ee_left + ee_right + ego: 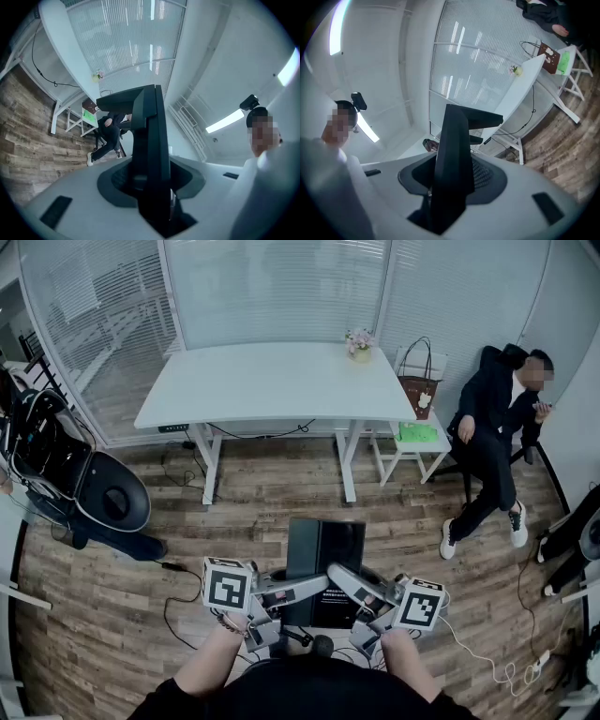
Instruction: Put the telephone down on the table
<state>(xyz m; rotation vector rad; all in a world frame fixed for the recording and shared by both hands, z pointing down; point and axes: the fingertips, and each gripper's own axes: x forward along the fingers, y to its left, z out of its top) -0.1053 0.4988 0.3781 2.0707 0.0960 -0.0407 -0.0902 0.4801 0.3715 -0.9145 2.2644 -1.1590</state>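
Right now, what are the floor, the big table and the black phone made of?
The floor looks like wood planks or wood-look laminate: brown grain, board seams. The table has a smooth white matte top, maybe laminate. The telephone seems black matte plastic: dull, no shine.

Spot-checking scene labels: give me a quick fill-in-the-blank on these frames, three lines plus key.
1. The telephone is clamped by ____ claws, the left claw and the right claw.
2. In the head view, the flower pot stands near the white table's ____ end.
3. The telephone is ____ in colour.
Missing words: both; right; black.
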